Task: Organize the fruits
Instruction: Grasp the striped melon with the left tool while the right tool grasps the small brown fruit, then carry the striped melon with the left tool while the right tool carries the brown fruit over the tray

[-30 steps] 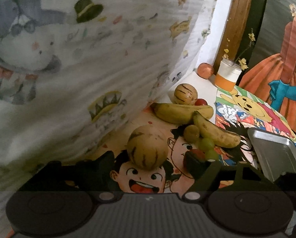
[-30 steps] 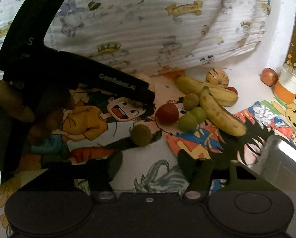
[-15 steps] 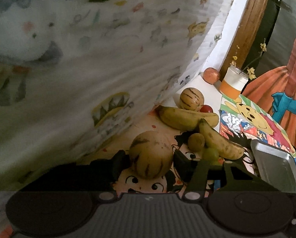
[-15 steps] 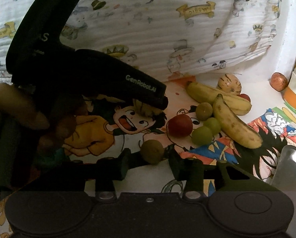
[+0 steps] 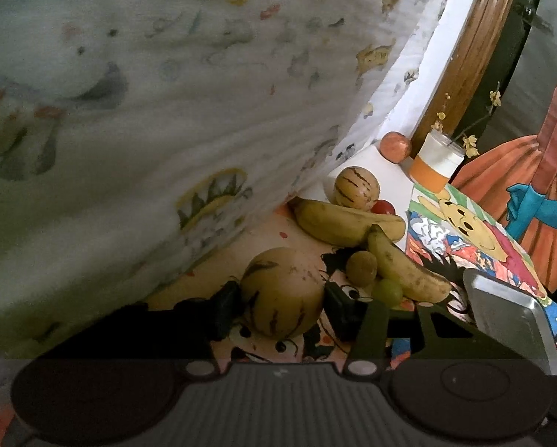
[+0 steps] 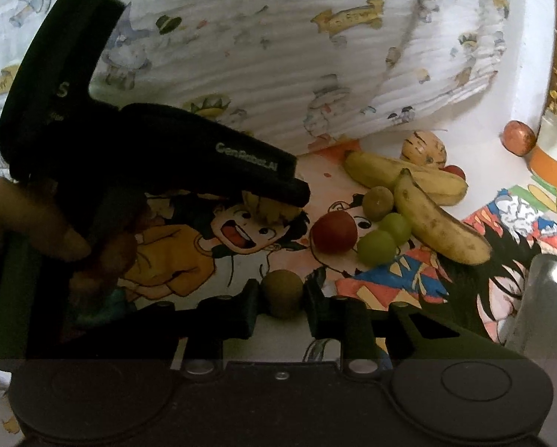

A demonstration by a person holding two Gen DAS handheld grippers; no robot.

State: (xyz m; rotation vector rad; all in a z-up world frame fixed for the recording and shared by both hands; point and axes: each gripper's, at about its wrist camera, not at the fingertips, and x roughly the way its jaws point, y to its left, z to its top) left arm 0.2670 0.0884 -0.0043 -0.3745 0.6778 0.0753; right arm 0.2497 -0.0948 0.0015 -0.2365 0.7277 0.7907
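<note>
Two grippers are seen low over a cartoon-printed cloth (image 6: 189, 260) strewn with fruit. In the left wrist view, the upper left half of the frame is filled by a white printed blanket (image 5: 148, 111) that hangs close beside the fruit, so little room is left on that side; a metal tray (image 5: 509, 316) is cut off at the lower right edge. Open cloth is seen at the centre left of the right wrist view, though much of it is covered by the dark body of the left gripper (image 6: 274, 201) and the hand (image 6: 36, 223) that holds it.

The striped melon (image 5: 282, 294) is almost wholly hidden under that body in the right wrist view; only a yellow sliver is made out. The small red fruit (image 5: 383, 208) behind the bananas (image 5: 353, 219) is partly hidden.

The left gripper (image 5: 280, 303) has just been closing, and its pads are pressed on both sides of the striped melon at the lower centre. The right gripper (image 6: 281, 298) has just been clenched on a small brown-green fruit (image 6: 281, 292), which is gripped between its pads at the lower centre, on the cloth.
</note>
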